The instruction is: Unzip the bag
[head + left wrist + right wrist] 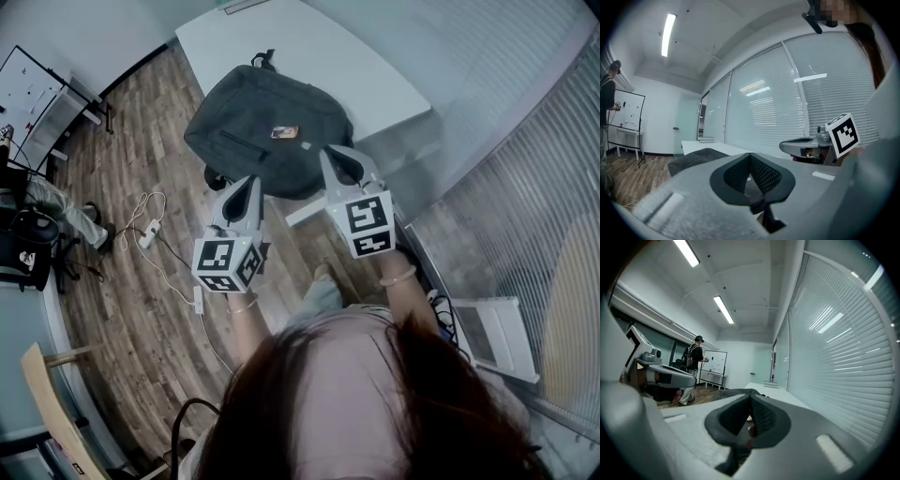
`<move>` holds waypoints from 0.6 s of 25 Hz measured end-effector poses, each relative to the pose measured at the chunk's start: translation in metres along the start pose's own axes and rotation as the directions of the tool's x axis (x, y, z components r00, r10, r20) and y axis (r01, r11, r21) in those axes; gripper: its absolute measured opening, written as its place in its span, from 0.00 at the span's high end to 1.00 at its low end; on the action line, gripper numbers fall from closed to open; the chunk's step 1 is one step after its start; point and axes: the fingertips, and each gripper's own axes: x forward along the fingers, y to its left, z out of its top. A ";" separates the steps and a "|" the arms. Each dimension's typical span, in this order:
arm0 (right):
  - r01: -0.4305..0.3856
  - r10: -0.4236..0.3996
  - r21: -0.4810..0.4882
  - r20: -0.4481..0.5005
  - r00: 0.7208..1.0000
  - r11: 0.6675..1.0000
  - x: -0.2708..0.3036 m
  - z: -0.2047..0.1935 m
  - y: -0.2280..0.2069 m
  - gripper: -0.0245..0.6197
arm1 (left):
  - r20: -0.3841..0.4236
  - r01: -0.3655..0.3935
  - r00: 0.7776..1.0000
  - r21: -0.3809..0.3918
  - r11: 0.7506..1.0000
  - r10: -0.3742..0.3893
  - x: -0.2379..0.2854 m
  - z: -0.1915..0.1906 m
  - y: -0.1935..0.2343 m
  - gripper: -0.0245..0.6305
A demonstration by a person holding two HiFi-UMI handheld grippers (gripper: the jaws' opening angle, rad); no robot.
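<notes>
- Left gripper (248, 183): jaws closed, tips together, nothing between them. It is held just short of the near-left edge of the bag (262, 122), with no contact visible.
- Right gripper (336, 157): jaws closed and empty. In the head view its tips lie over the near-right edge of the bag; whether they touch the fabric cannot be told.
- Judgement on the holding: both grippers point forward at the bag, side by side and level, one toward each near corner. This reads as a ready stance, with one gripper to steady the bag and the other to take a zip pull. No pull is gripped, so the unzipping does not appear to have begun.
- Bag location: on the near end of the white desk (309, 47), lying flat. Its near edge appears to overhang the desk end, toward the person.
- Judgement on the placing: the flat lie turns one broad face up and puts the near edge within reach of both grippers.
- Bag appearance: dark grey, soft and rounded, slightly slumped. A carry handle (267, 58) sits at the far end. A small orange-brown label (284, 132) is on the upper face, with a straight pocket seam to its left.
- Zip condition: no gap or open mouth shows, so the bag looks closed. The main zip and its pull cannot be picked out from any view.
</notes>
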 end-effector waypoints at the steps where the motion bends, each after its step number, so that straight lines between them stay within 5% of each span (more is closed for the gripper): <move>1: 0.000 0.000 -0.001 0.001 1.000 1.000 -0.004 0.000 0.001 0.96 | 0.004 -0.004 1.000 0.000 1.000 0.004 -0.003 0.001 -0.001 0.95; 15: -0.012 0.012 -0.001 0.001 1.000 1.000 -0.040 0.007 0.014 0.96 | 0.022 -0.026 0.999 0.005 1.000 0.026 -0.030 0.012 -0.024 0.95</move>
